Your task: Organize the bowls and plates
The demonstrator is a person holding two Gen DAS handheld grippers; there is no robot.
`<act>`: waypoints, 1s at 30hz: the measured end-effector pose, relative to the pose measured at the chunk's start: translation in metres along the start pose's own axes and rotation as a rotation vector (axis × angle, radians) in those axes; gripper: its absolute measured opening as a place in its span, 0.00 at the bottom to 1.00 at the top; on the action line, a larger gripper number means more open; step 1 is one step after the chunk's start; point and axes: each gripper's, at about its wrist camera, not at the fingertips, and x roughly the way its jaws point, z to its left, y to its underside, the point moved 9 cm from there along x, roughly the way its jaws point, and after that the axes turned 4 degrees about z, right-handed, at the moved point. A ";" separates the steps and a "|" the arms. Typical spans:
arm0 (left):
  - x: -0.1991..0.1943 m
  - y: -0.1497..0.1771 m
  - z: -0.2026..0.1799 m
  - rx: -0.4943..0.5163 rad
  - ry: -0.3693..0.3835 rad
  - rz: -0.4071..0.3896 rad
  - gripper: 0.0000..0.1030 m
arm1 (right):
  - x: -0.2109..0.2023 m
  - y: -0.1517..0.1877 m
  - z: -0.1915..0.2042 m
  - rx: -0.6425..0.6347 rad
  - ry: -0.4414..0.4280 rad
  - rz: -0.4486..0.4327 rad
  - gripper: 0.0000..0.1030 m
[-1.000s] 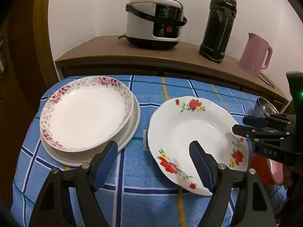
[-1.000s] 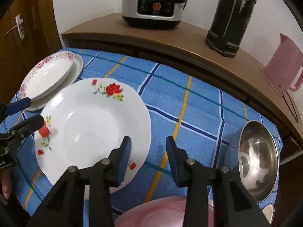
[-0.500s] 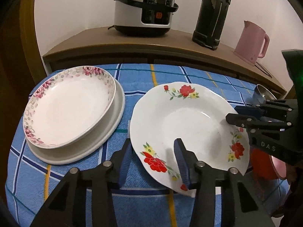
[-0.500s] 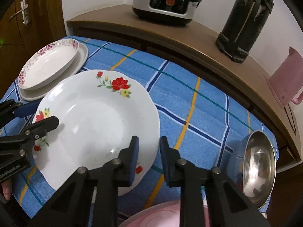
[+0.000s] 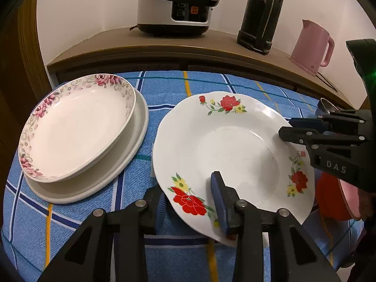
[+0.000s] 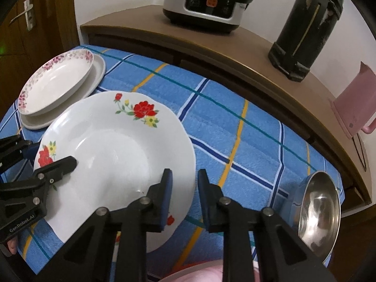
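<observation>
Left gripper [image 5: 188, 202]: you are closing it on the near rim of the white scalloped plate with red and yellow flowers [image 5: 232, 145]; one pad is lying on top of the rim and the other is under it. A second ago these jaws were wide apart above the cloth, so the grip is new.

Right gripper [image 6: 184, 185]: you are pinching the opposite rim of the same plate, jaws narrow, one finger inside the rim and one outside. It has tightened since a second ago.

Plate position: it is sitting between both grippers over the blue checked tablecloth [image 5: 164, 87], tilting slightly; whether it is fully off the cloth, I cannot tell.

Destination, as I judge it: the stack at the left, where the pink-flowered shallow dish [image 5: 75, 127] is resting on the plain white round plate [image 5: 131, 145].

Meaning for the task: with both rims gripped, you are ready to lift and carry.

Still waiting: the steel bowl [image 6: 317, 211] near the right table edge, well apart from the stack.

Risk: glazed china may be slipping if one side lifts first.
</observation>
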 end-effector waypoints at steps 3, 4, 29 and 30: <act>0.000 0.000 0.000 0.002 -0.004 -0.003 0.37 | 0.000 0.000 0.002 0.002 -0.011 -0.001 0.19; 0.000 0.000 0.000 0.004 -0.005 -0.004 0.37 | -0.001 0.000 0.001 0.009 -0.020 -0.006 0.19; -0.043 -0.014 0.013 -0.062 0.003 -0.158 0.37 | -0.058 -0.018 0.003 0.106 -0.122 -0.224 0.13; -0.046 -0.015 0.015 -0.066 -0.001 -0.164 0.37 | -0.061 -0.019 0.005 0.105 -0.125 -0.232 0.13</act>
